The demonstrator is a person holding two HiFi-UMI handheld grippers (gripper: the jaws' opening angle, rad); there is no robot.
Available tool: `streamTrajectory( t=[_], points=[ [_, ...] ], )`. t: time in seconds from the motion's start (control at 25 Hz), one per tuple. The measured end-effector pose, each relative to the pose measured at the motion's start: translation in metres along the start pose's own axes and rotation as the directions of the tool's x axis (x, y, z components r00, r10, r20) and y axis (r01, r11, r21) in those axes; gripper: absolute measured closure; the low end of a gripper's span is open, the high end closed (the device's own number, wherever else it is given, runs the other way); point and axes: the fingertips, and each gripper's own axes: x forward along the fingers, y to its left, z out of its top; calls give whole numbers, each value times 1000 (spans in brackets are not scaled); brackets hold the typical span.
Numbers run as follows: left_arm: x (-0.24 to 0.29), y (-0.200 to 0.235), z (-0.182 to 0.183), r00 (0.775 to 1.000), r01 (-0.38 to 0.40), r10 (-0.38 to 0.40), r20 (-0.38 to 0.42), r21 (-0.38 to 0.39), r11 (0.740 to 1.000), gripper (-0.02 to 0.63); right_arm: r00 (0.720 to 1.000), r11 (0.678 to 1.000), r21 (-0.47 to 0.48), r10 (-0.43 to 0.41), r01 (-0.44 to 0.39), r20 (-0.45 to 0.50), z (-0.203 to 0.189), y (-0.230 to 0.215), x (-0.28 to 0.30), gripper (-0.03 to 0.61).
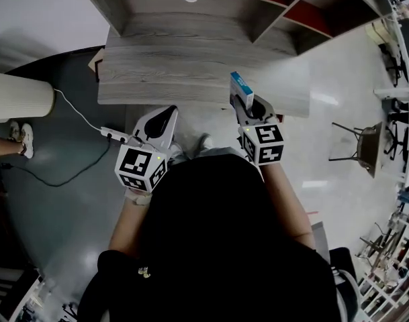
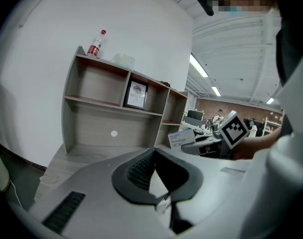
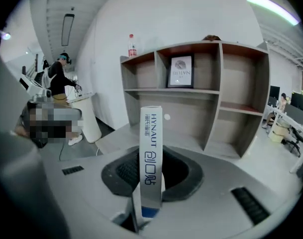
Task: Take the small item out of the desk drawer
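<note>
Right hand-held gripper [image 1: 250, 107] holding a small white-and-blue box [image 1: 240, 88] upright over the near edge of a grey wooden table [image 1: 157, 72].
Its jaws pinch the box's lower end narrowly, so the box stands clear of the table. It seems to be out of the drawer, which no view shows. Beside it, the left hand-held gripper [image 1: 160, 121] hangs with jaws together and empty, probably free to tend the drawer. A shelf unit [image 1: 191, 19] backs the table.

Box [image 3: 151, 153] — lower end hidden, apparently clamped.
</note>
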Motion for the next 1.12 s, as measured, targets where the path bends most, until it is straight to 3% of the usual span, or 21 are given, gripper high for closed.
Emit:
streamTrajectory(
  t=[0.2,0.44,1.12],
  points=[
    [-3,4,18,999,-16,15,43,37,999,604,988,998,-42,53,-47,146,42,12,-17,512],
    [-15,10,35,996,-34,29,87,54,998,604,950,989,-113,120,-91,287,85,31,-41,512],
    [-33,0,58,991,-9,-6,131,112,994,604,859,965,-196,248,-176,448,133,66,-87,512]
  ],
)
